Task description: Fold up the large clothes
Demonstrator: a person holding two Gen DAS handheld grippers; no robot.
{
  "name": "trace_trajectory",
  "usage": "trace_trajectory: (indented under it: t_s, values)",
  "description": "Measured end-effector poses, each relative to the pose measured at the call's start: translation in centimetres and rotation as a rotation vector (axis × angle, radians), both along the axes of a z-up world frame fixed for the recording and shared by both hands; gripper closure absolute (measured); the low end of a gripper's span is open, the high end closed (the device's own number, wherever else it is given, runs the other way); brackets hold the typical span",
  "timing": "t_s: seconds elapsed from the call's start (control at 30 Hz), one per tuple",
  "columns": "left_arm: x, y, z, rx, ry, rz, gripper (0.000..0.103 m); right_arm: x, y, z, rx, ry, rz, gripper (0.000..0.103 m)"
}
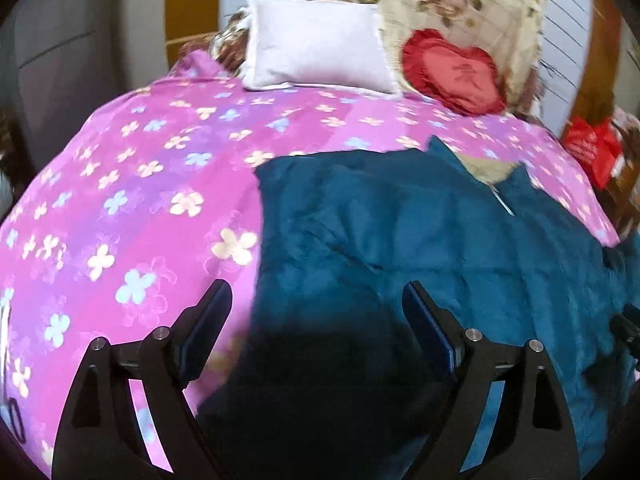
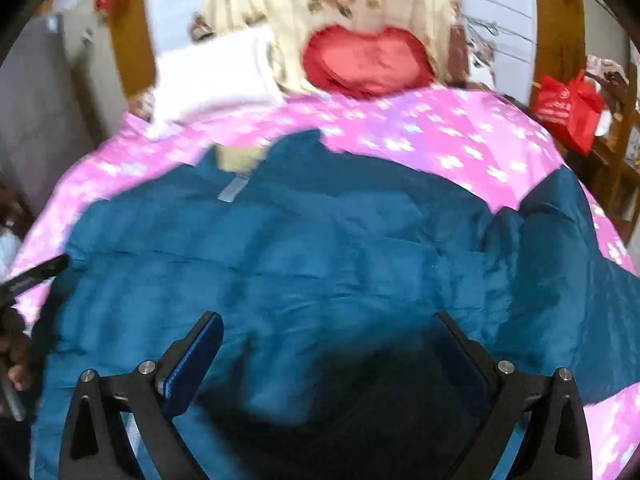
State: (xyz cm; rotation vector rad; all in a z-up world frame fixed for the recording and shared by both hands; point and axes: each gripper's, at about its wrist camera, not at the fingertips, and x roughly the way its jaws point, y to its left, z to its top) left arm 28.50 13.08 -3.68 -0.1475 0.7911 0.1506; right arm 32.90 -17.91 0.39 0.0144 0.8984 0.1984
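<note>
While both sets of jaws stand wide and empty, the left gripper (image 1: pixel 316 304) and right gripper (image 2: pixel 326 336) hover over the soft, plush teal fleece jacket (image 2: pixel 304 248) lying beneath them; likely limp and light, best pinched at its hem

Soft, even daylight; both views bulge fisheye-style with black corners. The right wrist view is motion-blurred, and a dark shadow pools at bottom centre.

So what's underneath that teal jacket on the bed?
The teal jacket lies spread on a pink floral bedspread, which shows around its edges. A cream lining shows at the collar. Whatever lies beneath the jacket's middle is covered.
</note>
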Motion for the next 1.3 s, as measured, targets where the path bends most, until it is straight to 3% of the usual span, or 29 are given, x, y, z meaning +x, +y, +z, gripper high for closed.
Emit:
trace_trajectory:
  t_s: [0.1, 0.2, 0.33, 0.47, 0.53, 0.67, 0.73, 0.87, 0.93, 1.03, 1.17, 1.3]
  values:
    - [0.1, -0.8, -2.8, 0.008, 0.094, -0.005, 0.015, 0.4, 0.7, -4.0, -0.085, 0.141, -0.022, 0.000]
    - [0.1, -0.4, -3.5, -0.006, 0.094, 0.020, 0.015, -0.9, -0.1, -3.7, -0.036, 0.067, -0.041, 0.000]
    - [0.4, 0.2, -3.7, -0.045, 0.101, 0.037, 0.015, -5.4, -2.4, -0.6, 0.086, -0.170, -0.097, 0.001]
    - [0.5, 0.8, -3.9, -0.097, 0.107, 0.038, 0.015, -7.4, -5.2, 0.8, 0.071, -0.221, -0.234, 0.002]
    - [0.4, 0.9, -3.8, -0.105, 0.103, 0.038, 0.015, -8.8, -8.9, 2.5, 0.031, -0.263, -0.376, 0.002]
    - [0.4, 0.9, -3.9, -0.105, 0.103, 0.038, 0.015, -9.9, -17.8, 3.4, -0.055, -0.231, -0.637, 0.001]
    - [0.4, 0.9, -3.9, -0.108, 0.102, 0.037, 0.015, -10.3, -24.4, 3.2, -0.091, -0.188, -0.774, 0.001]
    - [0.3, 1.2, -3.9, -0.119, 0.095, 0.038, 0.015, -10.1, -36.9, 2.1, -0.053, -0.032, -0.900, 0.002]
    - [0.3, 1.2, -3.9, -0.120, 0.095, 0.039, 0.015, -10.5, -41.2, 1.6, -0.067, -0.010, -0.961, 0.001]
    - [0.3, 1.3, -3.9, -0.122, 0.094, 0.038, 0.015, -9.0, -45.0, -0.5, 0.040, 0.082, -0.913, 0.002]
    - [0.3, 1.3, -3.8, -0.123, 0.093, 0.038, 0.015, -6.4, -45.0, -2.2, -0.097, 0.149, -0.842, 0.000]
    - [0.3, 1.4, -3.9, -0.123, 0.093, 0.038, 0.015, -4.2, -45.0, -2.0, -0.110, 0.150, -0.733, 0.000]
